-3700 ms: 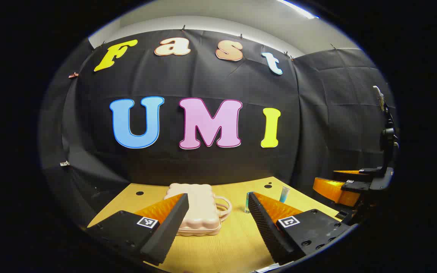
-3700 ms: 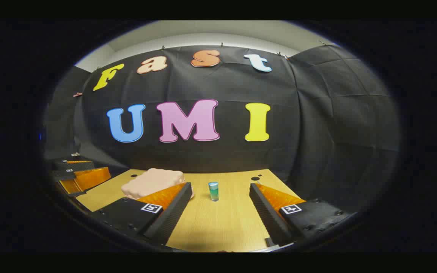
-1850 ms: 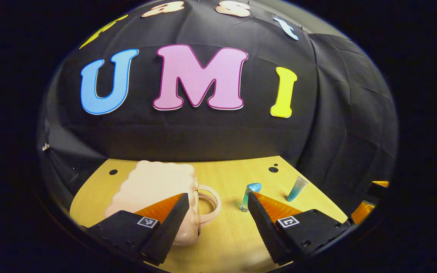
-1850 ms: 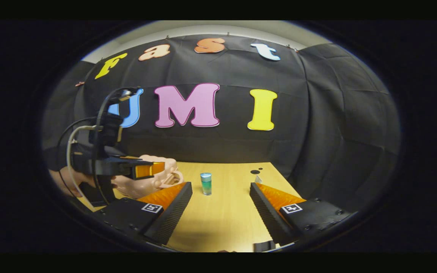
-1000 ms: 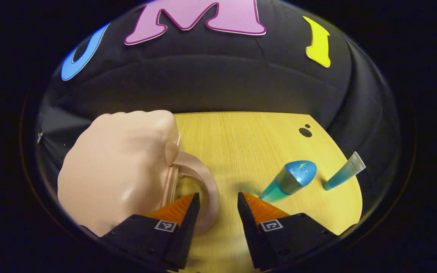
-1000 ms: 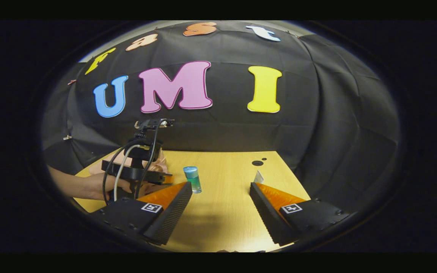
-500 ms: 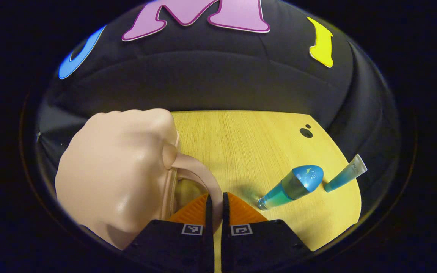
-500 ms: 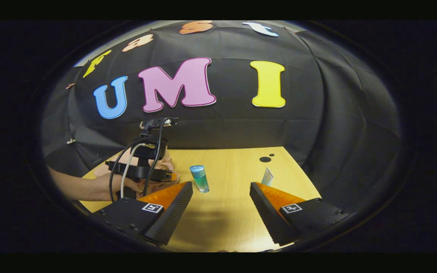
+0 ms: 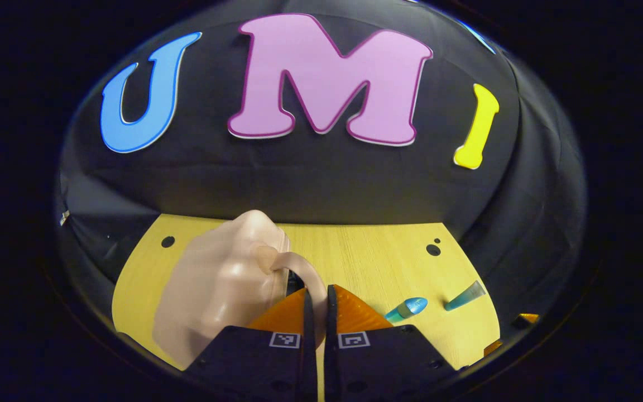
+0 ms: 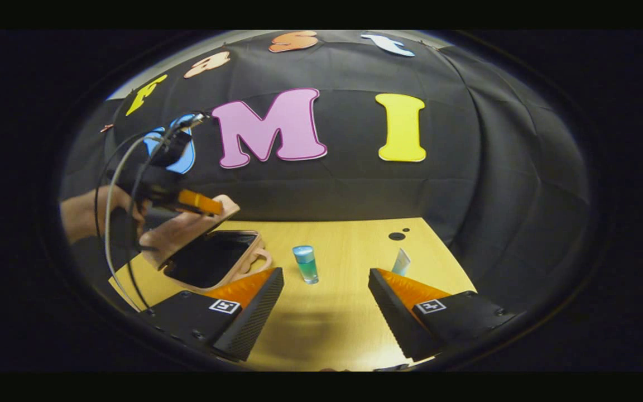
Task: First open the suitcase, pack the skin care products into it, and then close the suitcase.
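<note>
Left gripper (image 9: 316, 312) is clamped on the pale pink handle (image 9: 299, 273) of the suitcase lid (image 9: 218, 290), fingers pressed together with the loop pinched between them, and in the right gripper view that lid (image 10: 187, 226) stands tilted up off the suitcase base (image 10: 226, 276), dark lining (image 10: 210, 262) showing inside. A hand (image 10: 95, 212) holds that gripper up beside the lid. Right gripper (image 10: 326, 304) hangs with its jaws wide apart, nothing between them, low over the wooden table (image 10: 344, 312).

So we're mid-opening, by my read. To finish it well, carry the handle in an arc up and back around the hinge side, away from the bottle, rather than pulling straight up, or the light base may lift or slide with it. Hold the pinch firm; that rounded loop looks smooth and could slip through the pads. Let the lid go past upright before releasing, so it can't fall shut.

Skin care products wait to the right of the suitcase: a blue-green bottle (image 10: 305, 263) standing just beside the base, and a small blue-green tube (image 10: 401, 261) farther right, near the table's two dark holes (image 10: 397, 235). From the left gripper view, bottle (image 9: 407, 309) and tube (image 9: 462, 296) appear again to the right of the handle.

Writing? Print on the tube is too small to read.
</note>
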A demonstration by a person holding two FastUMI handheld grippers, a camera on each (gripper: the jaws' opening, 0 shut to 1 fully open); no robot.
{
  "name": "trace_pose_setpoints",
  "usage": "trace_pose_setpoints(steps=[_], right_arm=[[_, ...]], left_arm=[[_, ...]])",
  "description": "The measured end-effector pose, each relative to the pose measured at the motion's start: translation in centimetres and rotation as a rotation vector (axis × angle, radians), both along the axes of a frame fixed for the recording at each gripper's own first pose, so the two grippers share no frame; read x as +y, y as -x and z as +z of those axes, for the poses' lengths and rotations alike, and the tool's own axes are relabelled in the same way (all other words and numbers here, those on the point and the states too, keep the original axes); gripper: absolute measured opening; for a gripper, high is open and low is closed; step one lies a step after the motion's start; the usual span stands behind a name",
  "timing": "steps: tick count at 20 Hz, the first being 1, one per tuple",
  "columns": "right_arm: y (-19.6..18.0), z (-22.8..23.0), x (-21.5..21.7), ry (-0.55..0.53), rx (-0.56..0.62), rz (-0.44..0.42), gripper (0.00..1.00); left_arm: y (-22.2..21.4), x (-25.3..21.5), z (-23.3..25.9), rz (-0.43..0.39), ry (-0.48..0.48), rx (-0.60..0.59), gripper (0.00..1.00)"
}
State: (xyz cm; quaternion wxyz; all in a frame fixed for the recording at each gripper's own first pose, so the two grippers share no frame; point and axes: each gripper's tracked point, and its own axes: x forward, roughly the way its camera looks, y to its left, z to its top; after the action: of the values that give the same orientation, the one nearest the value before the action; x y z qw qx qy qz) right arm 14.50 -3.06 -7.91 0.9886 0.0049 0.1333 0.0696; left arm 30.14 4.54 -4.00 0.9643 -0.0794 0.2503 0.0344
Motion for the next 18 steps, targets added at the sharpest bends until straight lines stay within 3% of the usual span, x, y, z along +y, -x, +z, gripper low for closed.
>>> trace_pose_setpoints(steps=[6, 9, 15, 18], right_arm=[[1.1, 2.0, 3.3, 0.040, -0.029, 0.003, 0.98], [1.5, 2.1, 4.4, 0.072, -0.026, -0.004, 0.97], [2.0, 3.8, 5.9, 0.106, -0.051, -0.051, 0.98], [2.8, 3.7, 5.7, 0.139, -0.038, -0.082, 0.97]], left_arm=[[4.7, 14.9, 4.4, 0.022, -0.215, -0.021, 0.10], [6.5, 22.4, 4.6, 0.081, -0.327, -0.029, 0.10], [8.4, 35.9, 0.5, 0.198, -0.338, -0.029, 0.13], [8.1, 42.2, -5.2, 0.263, -0.244, 0.032, 0.10]])
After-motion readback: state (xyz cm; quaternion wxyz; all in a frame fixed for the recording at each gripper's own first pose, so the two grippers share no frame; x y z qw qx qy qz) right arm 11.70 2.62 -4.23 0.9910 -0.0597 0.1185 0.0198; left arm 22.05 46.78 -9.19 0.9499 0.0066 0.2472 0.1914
